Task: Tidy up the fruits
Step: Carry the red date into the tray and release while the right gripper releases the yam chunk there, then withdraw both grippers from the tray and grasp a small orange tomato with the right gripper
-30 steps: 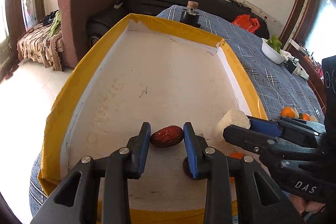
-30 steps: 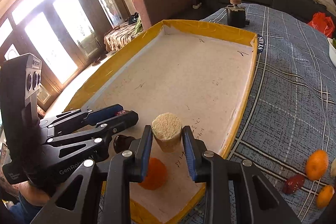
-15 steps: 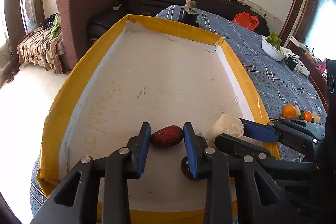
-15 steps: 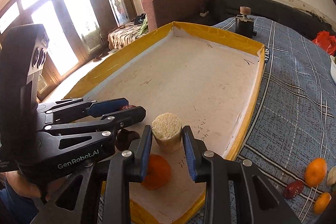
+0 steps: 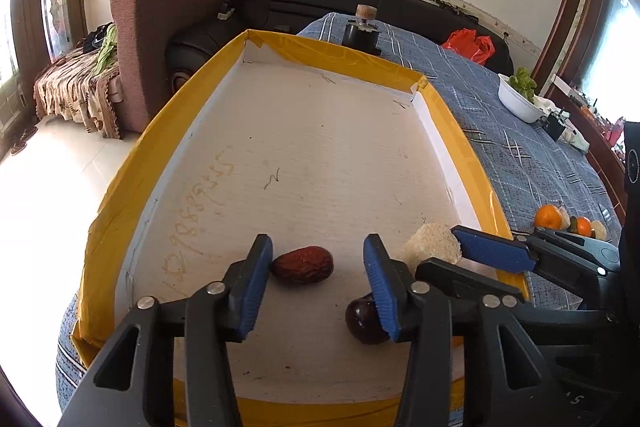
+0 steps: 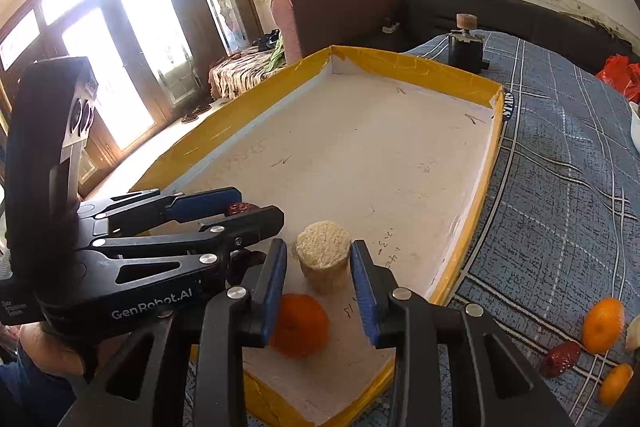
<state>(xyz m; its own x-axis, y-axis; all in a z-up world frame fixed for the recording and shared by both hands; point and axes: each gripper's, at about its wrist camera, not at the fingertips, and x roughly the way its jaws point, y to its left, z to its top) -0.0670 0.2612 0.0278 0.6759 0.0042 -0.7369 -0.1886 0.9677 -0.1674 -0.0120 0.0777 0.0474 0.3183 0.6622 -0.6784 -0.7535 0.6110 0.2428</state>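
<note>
Left gripper (image 5: 318,279) fingers spread apart, nothing held. Red date (image 5: 302,264) lies on the tray (image 5: 120,187) floor between them, touching or nearly touching the left finger, a clear gap to the right finger. Dark plum (image 5: 365,323) sits just under and partly behind the right finger; contact can't be told.

Right gripper (image 6: 319,285) fingers also parted, nothing clamped. Beige cake (image 6: 323,257) stands upright between the fingertips; gaps to the pads look thin, so I can't tell if either touches. Orange (image 6: 300,326) lies on the tray floor just below the left finger, nearer the camera than the cake, partly hidden by it.

In the left wrist view the right gripper's blue pads flank the cake at the tray's right wall. In the right wrist view the left gripper sits left of the right fingers, with the date peeking between its fingers.

Outside the tray, right of the right fingers on the blue plaid cloth (image 6: 560,187): two oranges (image 6: 602,319) and another date (image 6: 562,357). Far beyond the fingers, past the tray's far wall, a dark jar (image 6: 466,45) with a cork top. White bowl (image 5: 518,99) with greens is far right.
</note>
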